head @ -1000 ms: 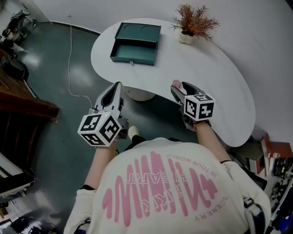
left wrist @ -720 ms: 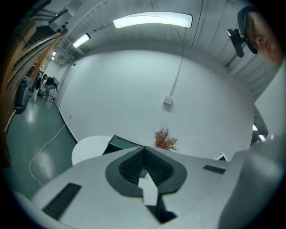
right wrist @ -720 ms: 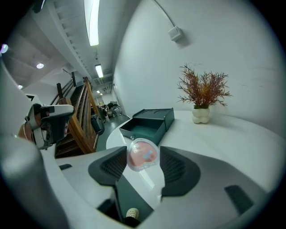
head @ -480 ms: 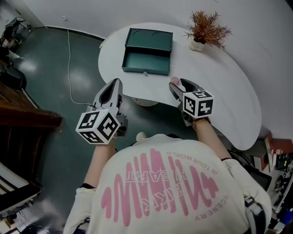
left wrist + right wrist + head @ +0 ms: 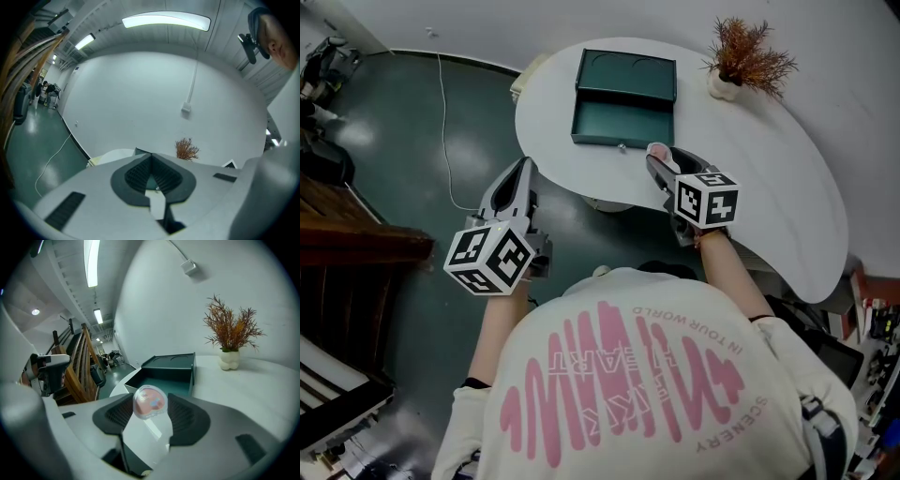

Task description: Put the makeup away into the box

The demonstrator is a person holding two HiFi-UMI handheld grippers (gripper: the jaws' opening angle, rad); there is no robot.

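A dark green floor (image 5: 403, 150) is being shown beneath a white, curved table (image 5: 769, 187), and a thin white cable (image 5: 442, 112) is lying on the floor off the table's left end. A dark green box (image 5: 623, 98) is resting at the left end of the table, and its drawer is standing pulled out toward the near edge with nothing seen in it. A dried rust-coloured plant (image 5: 750, 52) in a small white pot is standing near the far edge, to the right of the box and apart from it.

The left gripper (image 5: 521, 169) is being held off the table, over the floor beyond the near-left edge. Its jaws are being kept together at the tips, and nothing is being carried between them. The right gripper (image 5: 657, 156) is being held above the near edge, just beside the right front corner of the drawer. A small round pink makeup compact (image 5: 149, 402) is being clamped between its pads, above the table and outside the box.
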